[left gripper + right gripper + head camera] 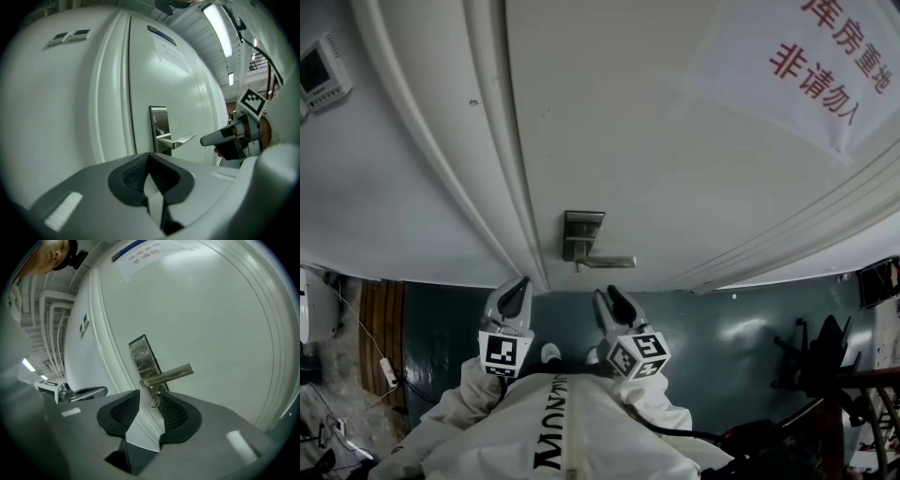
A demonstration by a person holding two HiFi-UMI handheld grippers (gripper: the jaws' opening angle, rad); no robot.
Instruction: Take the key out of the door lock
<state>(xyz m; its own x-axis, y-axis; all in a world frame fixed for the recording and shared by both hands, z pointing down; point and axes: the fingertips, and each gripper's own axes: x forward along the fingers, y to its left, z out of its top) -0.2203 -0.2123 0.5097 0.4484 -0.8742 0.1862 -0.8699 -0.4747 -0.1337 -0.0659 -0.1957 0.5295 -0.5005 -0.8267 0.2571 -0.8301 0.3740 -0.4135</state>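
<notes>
Smooth white panelled door (675,141); paper sign (825,56) in red: 库房重地 非请勿入. Under the brushed-steel lever handle (168,375), the small metal key (156,399) sits in the lock, between the right gripper's (150,397) parted ribbed jaws. The left gripper's (149,157) jaws meet, empty.

the light is even and fairly soft. from my head view the white door (656,141) reads bright but not blown out. a long ceiling strip light (220,26) burns to pure white in the left gripper view. the dark floor (741,333) carries a pale, smeared glare. the metal lever handle (168,375) shows a dull sheen. both gripper views bend straight edges into curves and fade to black corners. my left tool (149,157), close to the lens, looks soft and out of focus.
</notes>
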